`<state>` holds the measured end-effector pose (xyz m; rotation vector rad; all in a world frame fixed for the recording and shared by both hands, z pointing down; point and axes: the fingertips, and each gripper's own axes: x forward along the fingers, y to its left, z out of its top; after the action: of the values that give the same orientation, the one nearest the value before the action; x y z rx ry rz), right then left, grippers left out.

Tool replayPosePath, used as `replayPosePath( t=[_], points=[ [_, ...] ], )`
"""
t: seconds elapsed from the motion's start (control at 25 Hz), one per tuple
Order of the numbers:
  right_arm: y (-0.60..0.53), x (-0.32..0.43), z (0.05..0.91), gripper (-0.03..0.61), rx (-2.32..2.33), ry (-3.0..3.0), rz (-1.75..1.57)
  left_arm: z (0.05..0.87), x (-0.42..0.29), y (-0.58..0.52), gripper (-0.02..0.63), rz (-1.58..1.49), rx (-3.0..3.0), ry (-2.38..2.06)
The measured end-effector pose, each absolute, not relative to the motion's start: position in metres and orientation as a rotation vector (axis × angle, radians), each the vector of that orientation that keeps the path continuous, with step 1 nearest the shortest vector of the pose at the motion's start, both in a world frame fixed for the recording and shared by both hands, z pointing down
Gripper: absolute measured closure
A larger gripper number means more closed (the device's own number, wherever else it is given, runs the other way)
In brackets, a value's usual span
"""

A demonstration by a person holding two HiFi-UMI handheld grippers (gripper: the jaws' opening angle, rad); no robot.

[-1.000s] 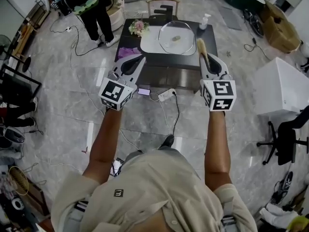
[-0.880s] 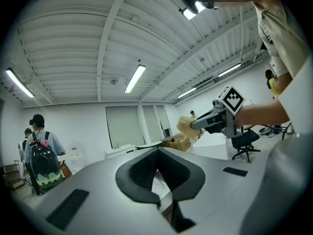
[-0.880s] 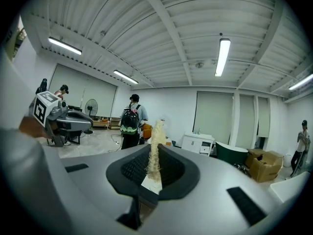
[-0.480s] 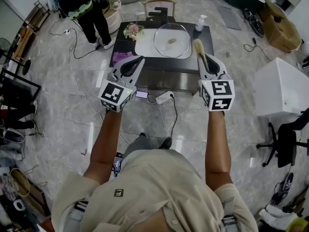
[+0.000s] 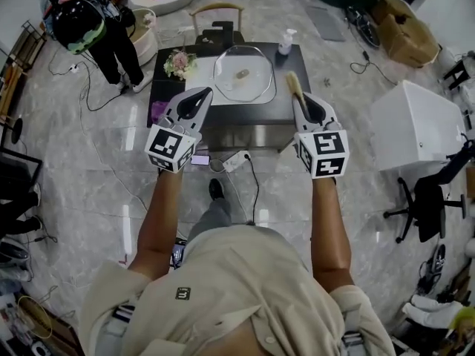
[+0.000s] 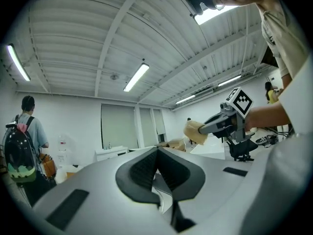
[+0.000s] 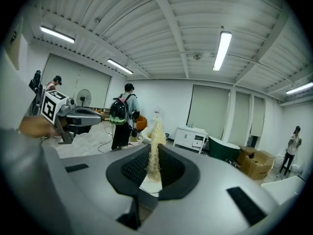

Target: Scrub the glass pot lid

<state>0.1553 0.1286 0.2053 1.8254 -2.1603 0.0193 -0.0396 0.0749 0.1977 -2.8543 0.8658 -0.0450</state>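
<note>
Glass pot lid (image 5: 243, 74) lies flat on a white mat (image 5: 202, 89) on a dark tabletop (image 5: 223, 114). Left of the lid sits a bunch of flowers (image 5: 179, 63). To the lid's right and farther back stands a soap bottle (image 5: 284, 42). A person holds two claws up, nearer than the lid. The left claw (image 5: 199, 93), near the lid's left, is pinched together with nothing between its jaws. The right claw (image 5: 303, 99) is clamped on a tan fibrous scrubber (image 5: 294, 84), which pokes up just right of the lid.
</note>
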Motion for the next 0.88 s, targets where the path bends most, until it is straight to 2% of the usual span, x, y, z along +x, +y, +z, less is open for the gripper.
replayPosePath(
  t=[0.4,0.88],
  points=[
    [0.047,0.158,0.226,0.537,1.845,-2.072,0.076,0.231,-0.038,-0.037,0.6,-0.061,-2.94,0.815],
    [-0.017,0.151,0.233,0.538,1.868,-2.031,0.117,0.251,-0.032,-0.101,0.6,-0.056,-3.013,0.744]
  ],
)
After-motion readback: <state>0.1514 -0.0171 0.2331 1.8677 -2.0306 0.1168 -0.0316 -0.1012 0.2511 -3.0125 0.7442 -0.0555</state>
